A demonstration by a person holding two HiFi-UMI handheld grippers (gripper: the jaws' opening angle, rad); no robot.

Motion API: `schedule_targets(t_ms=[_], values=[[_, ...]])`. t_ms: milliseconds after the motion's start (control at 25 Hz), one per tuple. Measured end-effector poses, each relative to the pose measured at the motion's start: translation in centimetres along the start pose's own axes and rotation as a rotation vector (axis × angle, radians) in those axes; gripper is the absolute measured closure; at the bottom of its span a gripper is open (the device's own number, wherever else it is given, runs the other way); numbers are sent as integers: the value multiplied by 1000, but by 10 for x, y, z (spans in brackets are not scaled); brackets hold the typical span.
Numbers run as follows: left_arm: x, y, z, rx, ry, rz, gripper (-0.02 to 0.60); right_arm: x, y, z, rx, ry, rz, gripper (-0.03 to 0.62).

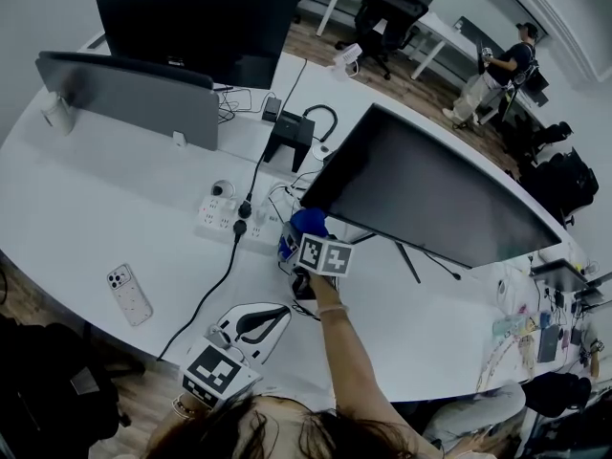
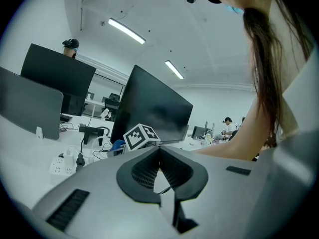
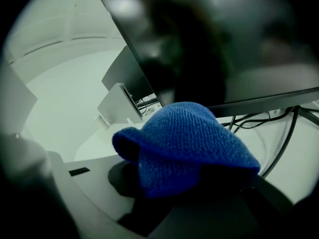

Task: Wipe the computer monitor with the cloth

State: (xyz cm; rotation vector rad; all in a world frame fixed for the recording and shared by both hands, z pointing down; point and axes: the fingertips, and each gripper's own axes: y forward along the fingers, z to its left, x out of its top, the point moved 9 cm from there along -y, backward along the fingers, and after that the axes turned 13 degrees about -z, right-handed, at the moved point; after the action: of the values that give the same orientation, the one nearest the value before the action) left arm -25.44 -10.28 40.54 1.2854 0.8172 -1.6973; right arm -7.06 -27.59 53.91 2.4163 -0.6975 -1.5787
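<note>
At 6 o'clock the left claw (image 1: pixel 275 312) hangs pinched shut, empty. The right claw (image 1: pixel 306 237) grips the bunched blue cloth (image 1: pixel 308 222) just by the monitor (image 1: pixel 430 194), at its 7 o'clock corner. A hard push there might rock it or let bare claw tips scrape the glass.

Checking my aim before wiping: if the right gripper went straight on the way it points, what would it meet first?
Probably the monitor, its dark screen near the lower edge; the blue cloth held in the right gripper would touch first. Depth is unclear, so it might pass beneath.
</note>
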Motion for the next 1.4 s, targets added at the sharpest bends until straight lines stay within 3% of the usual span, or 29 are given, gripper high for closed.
schedule_targets(t_ms=[560,800,1400], values=[[-3,1,-2,-13,-3,-1,572,4,1,16,45,-73,43,497],[-4,2,-5,-25,2,4,572,16,8,43,148,-166,51,497],[-3,-5,1,-1,3,-8,572,36,20,49,117,-146,47,497]])
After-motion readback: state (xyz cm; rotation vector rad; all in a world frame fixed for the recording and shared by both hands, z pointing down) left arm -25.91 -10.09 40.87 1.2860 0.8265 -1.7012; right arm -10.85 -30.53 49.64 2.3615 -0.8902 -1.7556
